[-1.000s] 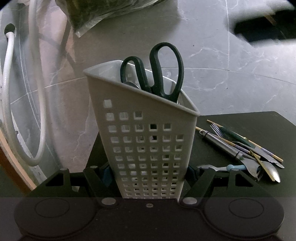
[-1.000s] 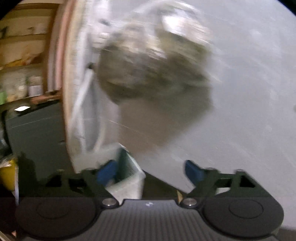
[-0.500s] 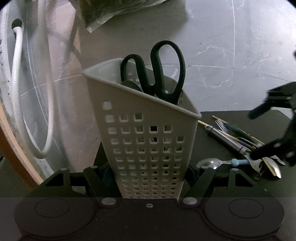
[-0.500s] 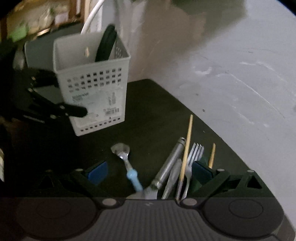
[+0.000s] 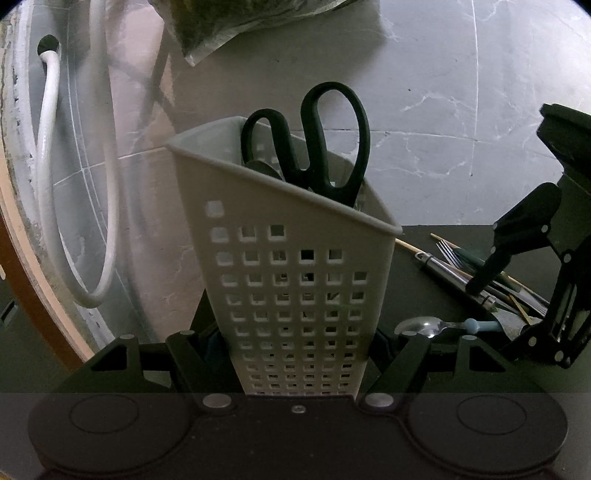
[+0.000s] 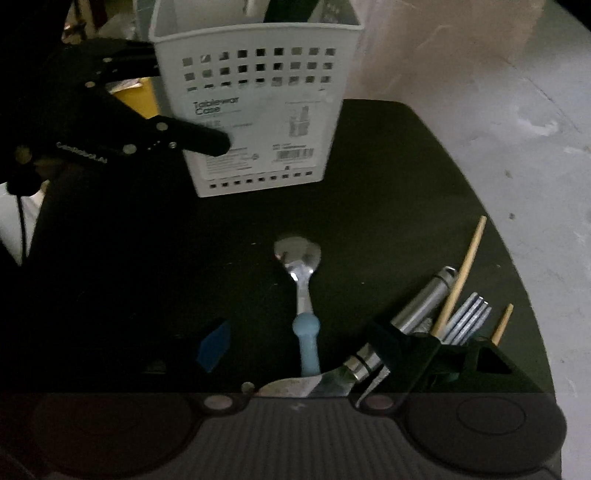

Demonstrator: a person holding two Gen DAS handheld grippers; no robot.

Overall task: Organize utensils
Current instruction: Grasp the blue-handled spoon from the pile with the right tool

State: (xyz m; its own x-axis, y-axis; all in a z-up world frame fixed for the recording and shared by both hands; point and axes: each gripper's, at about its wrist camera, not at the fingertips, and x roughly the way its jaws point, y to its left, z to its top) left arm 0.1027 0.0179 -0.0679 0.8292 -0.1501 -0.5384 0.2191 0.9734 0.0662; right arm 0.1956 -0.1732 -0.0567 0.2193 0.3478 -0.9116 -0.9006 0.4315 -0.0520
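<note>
A white perforated utensil caddy (image 5: 295, 288) stands on a dark table (image 6: 388, 192) with black scissors (image 5: 325, 147) upright in it. My left gripper (image 5: 295, 354) is shut on the caddy's base, one finger on each side; it also shows in the right wrist view (image 6: 192, 136). My right gripper (image 6: 299, 343) is open, low over a small spoon with a pale blue handle (image 6: 304, 295). The spoon lies between its fingers. A pile of utensils (image 6: 447, 302) with a fork, a steel handle and wooden chopsticks lies under the right finger.
The table's curved edge (image 6: 517, 258) runs close on the right, with grey marble floor (image 5: 424, 110) beyond. A white hose (image 5: 51, 184) loops at the left. A plastic bag (image 5: 229, 26) lies on the floor behind the caddy. Something yellow (image 6: 136, 99) sits behind the left gripper.
My right gripper has swung down to the table and come in low over the blue-handled spoon. My left gripper has kept its hold on the caddy, which shifted only slightly.
</note>
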